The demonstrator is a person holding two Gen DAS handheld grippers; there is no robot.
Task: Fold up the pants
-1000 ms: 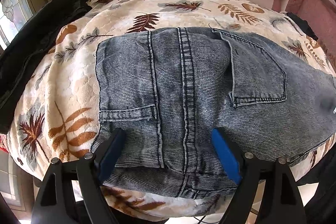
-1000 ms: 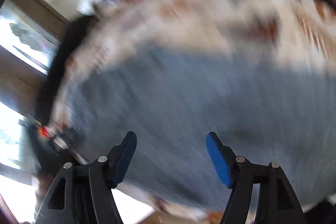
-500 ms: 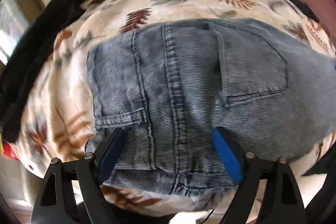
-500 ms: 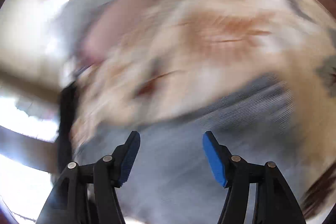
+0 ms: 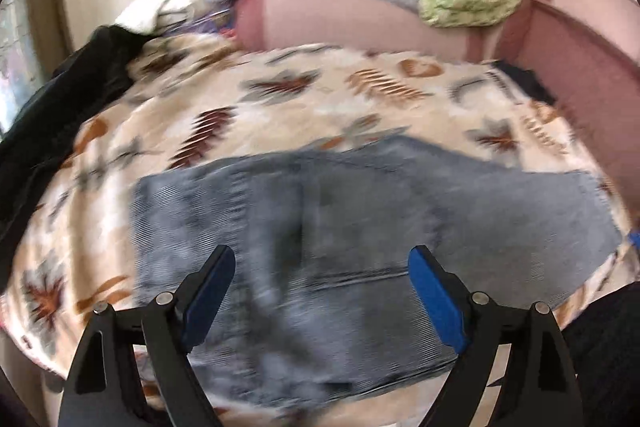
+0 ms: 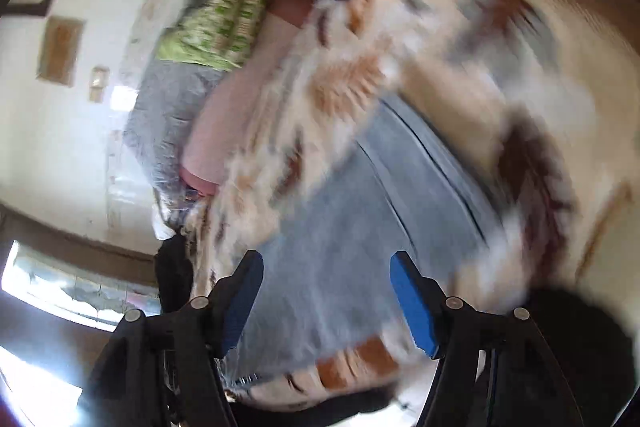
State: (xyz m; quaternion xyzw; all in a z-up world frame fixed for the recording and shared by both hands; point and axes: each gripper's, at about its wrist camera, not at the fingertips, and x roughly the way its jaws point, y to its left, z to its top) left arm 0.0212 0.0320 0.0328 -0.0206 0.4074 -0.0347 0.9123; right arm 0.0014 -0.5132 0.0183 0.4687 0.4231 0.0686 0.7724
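Across the lower middle of the left wrist view, the pants (image 5: 360, 227), grey-blue denim blurred by motion, are seen lying folded and flat on the leaf-patterned blanket (image 5: 280, 107), with the left hand-held gripper (image 5: 320, 291) spread wide above them and nothing held. The right hand-held gripper (image 6: 326, 301) is likewise spread wide and empty over the pants (image 6: 360, 247). Bare blanket is seen beyond the far denim edge, bounded by a pink cushion (image 5: 340, 23) at the top of the frame and a black garment (image 5: 60, 107) at upper left.

Ribbed denim pants (image 5: 360, 227) lie on a fuzzy cloth blanket (image 5: 280, 107).
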